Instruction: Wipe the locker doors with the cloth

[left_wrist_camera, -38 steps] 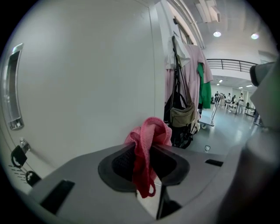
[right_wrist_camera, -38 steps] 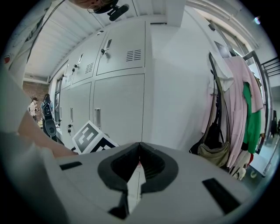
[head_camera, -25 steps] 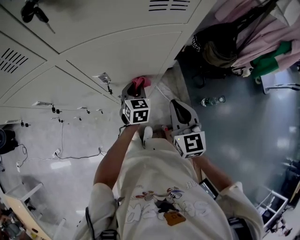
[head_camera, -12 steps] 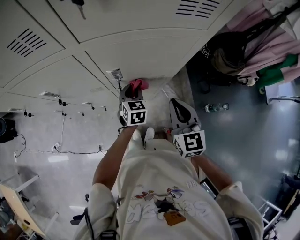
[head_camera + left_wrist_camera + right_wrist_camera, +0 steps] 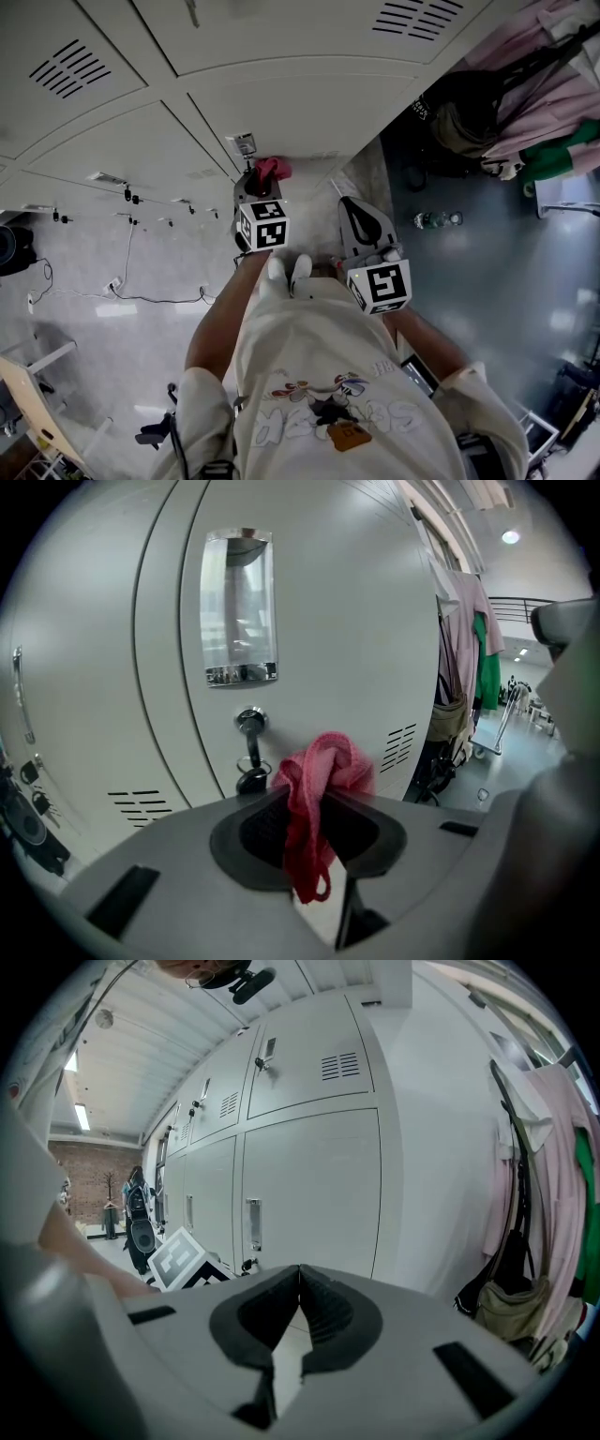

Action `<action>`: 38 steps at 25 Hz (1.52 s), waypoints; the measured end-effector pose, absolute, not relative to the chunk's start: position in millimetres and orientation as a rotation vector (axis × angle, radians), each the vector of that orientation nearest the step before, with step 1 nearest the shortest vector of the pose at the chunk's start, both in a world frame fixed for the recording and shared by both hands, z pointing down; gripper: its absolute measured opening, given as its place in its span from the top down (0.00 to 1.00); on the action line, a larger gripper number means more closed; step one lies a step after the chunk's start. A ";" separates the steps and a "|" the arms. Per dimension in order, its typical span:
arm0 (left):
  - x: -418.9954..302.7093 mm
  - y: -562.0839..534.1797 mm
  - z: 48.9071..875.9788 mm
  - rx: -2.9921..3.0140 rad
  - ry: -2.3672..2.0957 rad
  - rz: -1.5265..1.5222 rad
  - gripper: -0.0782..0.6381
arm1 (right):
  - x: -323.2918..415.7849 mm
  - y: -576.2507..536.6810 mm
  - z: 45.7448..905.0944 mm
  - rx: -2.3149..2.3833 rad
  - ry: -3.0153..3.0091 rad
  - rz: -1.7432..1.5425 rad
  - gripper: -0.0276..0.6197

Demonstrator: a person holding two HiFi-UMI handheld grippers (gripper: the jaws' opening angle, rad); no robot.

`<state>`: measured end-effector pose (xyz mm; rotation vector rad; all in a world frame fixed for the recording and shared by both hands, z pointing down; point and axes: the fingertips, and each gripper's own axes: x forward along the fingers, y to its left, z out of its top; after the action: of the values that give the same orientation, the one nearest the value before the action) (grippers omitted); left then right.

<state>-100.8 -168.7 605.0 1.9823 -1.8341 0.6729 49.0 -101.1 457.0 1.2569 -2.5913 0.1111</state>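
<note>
Pink cloth [image 5: 317,766] is clamped between the jaws of the left gripper [image 5: 314,803], bunched into a knot above them with a thin tail hanging below. The knot sits just right of the lock [image 5: 249,721] on the locker door [image 5: 347,611] and close to the panel; whether it touches the metal I cannot tell. A key [image 5: 251,778] on a ring hangs from that lock, just left of the cloth. The right gripper [image 5: 298,1274] has its jaws pressed together on nothing and is held well to the right of the lock, back from the doors.

The main risk looks like the key. A stroke leftward past the lock could snag the loose weave or the dangling tail on the ring and tug the cloth out of the jaws. So little cloth stands proud that the hard jaw tips might scrape the paint. The label holder [image 5: 240,607] above the lock has a raised edge that could catch too.
</note>
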 end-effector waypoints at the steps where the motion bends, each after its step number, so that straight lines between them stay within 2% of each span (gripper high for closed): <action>1: -103.8 -167.8 605.1 1.975 -1.840 0.672 0.76 | 48.3 -100.7 457.3 1.252 -2.592 0.111 0.95; 23: -179.0 -136.7 584.4 1.884 -1.986 0.703 0.76 | 23.9 -97.1 453.9 1.204 -2.648 0.111 0.95; 31: -222.0 -108.9 510.6 1.909 -2.137 0.594 0.76 | 20.8 -98.4 443.1 1.221 -2.673 0.095 0.95; 38: -202.1 -73.6 440.0 2.025 -2.153 0.424 0.76 | 24.7 -102.7 427.7 1.243 -2.684 0.083 0.95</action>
<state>-202.1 -73.6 440.0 2.0254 -2.1530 0.4241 24.7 -102.7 427.7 1.2434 -2.6835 0.0825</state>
